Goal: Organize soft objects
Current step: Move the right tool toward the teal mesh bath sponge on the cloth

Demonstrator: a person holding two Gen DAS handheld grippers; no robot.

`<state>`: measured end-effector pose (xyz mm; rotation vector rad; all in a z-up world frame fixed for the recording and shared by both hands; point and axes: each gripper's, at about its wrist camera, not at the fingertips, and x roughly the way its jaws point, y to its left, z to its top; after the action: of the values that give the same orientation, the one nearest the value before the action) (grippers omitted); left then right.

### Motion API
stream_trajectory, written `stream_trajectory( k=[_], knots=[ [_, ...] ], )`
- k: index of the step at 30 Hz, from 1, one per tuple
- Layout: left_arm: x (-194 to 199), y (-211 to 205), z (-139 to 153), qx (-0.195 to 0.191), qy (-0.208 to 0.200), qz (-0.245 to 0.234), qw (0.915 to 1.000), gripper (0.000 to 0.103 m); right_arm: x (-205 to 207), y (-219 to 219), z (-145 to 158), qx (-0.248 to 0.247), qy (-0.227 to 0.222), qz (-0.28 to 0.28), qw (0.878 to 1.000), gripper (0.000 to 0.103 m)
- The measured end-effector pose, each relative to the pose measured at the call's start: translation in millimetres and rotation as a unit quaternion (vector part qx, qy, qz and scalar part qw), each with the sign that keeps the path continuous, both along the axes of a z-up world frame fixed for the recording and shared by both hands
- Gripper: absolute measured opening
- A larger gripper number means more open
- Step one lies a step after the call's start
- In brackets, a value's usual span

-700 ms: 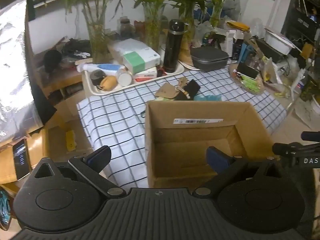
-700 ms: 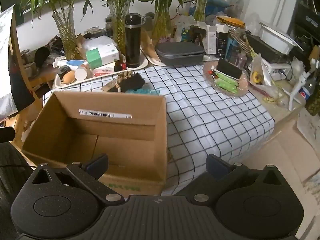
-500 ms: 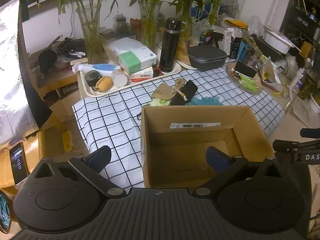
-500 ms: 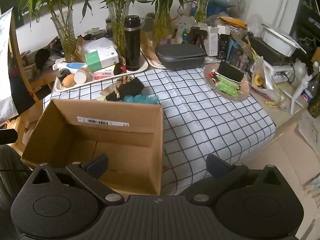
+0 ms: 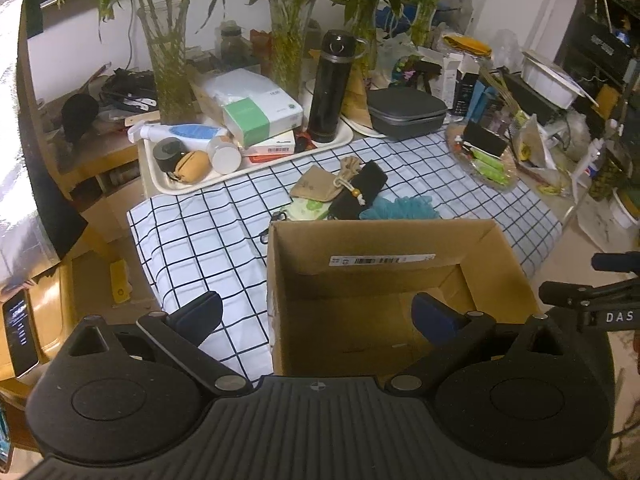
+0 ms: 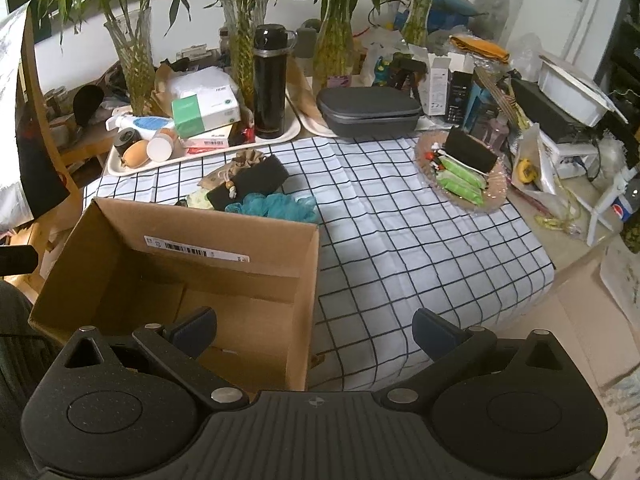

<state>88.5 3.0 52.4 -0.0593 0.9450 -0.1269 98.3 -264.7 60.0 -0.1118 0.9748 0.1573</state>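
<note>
An open cardboard box [image 5: 304, 248] [image 6: 308, 264] stands on the checked tablecloth, with nothing inside. Just behind it lies a small pile of soft things: a tan drawstring pouch [image 5: 316, 186] [image 6: 218, 178], a black pouch [image 5: 360, 192] [image 6: 256, 182], a teal mesh sponge [image 5: 400, 208] [image 6: 276, 206] and a pale green packet [image 5: 308, 209]. My left gripper [image 5: 318, 314] hovers open over the box's near left side. My right gripper [image 6: 316, 330] is open above the box's near right corner. Nothing is between either pair of fingers.
A white tray [image 5: 160, 178] with a bottle, boxes and a black flask [image 5: 330, 88] lines the back left. A grey case [image 6: 370, 110] and a glass dish of green packets [image 6: 460, 178] sit back right. Vases with plants stand behind. The other gripper's handle [image 5: 592, 300] shows at right.
Both cameras have risen and pulled back a little, so the box sits lower in each view and the soft pile behind it shows more fully. Both grippers stay open.
</note>
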Motion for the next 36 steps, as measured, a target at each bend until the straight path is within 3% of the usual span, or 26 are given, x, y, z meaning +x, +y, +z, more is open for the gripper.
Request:
stream_trajectory(
  k=[12, 18, 30, 33, 36],
  knots=[
    [7.2, 14.3, -12.5, -0.017, -0.003, -0.005, 0.9998, 0.103, 11.1, -22.2, -4.9, 0.050, -0.010, -0.002, 0.999, 0.103],
    [13.6, 20.9, -15.2, -0.045, -0.016, -0.013, 0.9988, 0.103, 18.0, -28.5, -8.4, 0.068, -0.022, -0.007, 0.997, 0.103],
    [26.1, 18.9, -9.3, 0.003, -0.123, -0.006, 0.9923, 0.103, 62.7, -32.1, -28.1, 0.017, -0.069, 0.024, 0.997, 0.103],
    [29.8, 21.6, -10.8, 0.008, -0.130, -0.004, 0.9914, 0.103, 75.9, -27.9, -36.3, -0.009, -0.068, 0.045, 0.997, 0.103],
    [33.5, 28.0, -16.6, 0.000, -0.125, -0.003, 0.9922, 0.103, 91.6, -31.2, -45.0, 0.006, -0.044, 0.064, 0.997, 0.103]
  ],
)
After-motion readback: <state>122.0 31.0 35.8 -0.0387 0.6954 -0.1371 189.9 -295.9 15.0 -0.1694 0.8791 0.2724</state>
